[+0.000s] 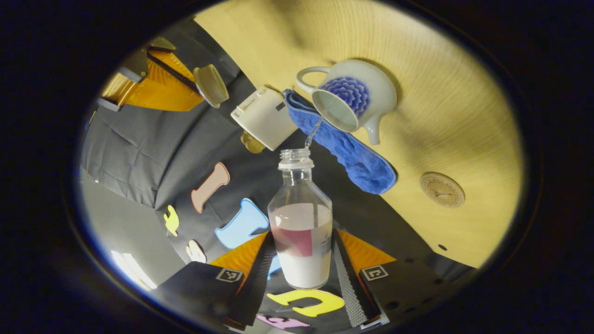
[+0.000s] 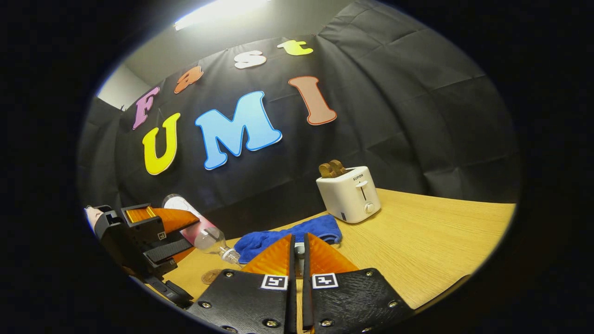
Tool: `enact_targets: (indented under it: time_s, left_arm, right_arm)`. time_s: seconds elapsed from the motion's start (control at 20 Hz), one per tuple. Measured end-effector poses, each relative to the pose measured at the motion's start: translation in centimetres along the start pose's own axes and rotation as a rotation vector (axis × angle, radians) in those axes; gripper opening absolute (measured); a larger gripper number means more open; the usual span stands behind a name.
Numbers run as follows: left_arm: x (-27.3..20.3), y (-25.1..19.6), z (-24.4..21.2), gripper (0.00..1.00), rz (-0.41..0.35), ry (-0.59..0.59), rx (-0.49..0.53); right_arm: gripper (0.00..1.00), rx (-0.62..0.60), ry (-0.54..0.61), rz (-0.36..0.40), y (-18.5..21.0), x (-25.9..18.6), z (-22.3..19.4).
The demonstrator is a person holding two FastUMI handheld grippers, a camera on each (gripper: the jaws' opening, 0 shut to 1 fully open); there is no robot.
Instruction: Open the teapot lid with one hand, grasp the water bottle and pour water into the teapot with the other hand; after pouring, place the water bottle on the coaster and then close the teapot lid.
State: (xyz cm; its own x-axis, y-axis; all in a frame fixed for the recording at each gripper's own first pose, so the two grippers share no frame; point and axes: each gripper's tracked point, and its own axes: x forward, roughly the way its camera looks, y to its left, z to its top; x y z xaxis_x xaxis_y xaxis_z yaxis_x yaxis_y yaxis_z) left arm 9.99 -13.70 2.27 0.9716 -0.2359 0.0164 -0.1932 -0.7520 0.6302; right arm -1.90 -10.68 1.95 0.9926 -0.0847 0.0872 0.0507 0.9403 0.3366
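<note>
Between the left gripper's (image 1: 301, 260) fingers, the water bottle (image 1: 301, 222) pours into the teapot (image 1: 355, 97).

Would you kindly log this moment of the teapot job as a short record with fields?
stage: pouring under way
left gripper: shut on water bottle, tilted, thin stream running into teapot
right gripper: shut on the teapot lid, held away from the pot
teapot: lid off, on the wooden table beside blue cloth
coaster: bare, bottle not yet on it
toaster: behind the cloth
</note>
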Motion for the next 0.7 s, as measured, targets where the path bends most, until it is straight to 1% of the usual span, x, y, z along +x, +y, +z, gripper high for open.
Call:
enact_targets:
  time_s: [0.2,0.55,0.7]
  left_arm:
    - [-0.2,0.1,0.3,0.85,0.004,-0.013,0.057]
    - [-0.4,0.4,1.5,0.85,0.011,-0.041,0.127]
    - [-0.2,0.4,1.3,0.85,0.009,-0.04,0.128]
  right_arm:
    - [0.05,0.008,0.006,0.002,0.0,0.0,-0.1]
    - [0.05,0.017,0.007,0.003,-0.1,0.0,0.0]
    - [0.05,0.02,0.012,0.008,-0.1,0.1,-0.2]
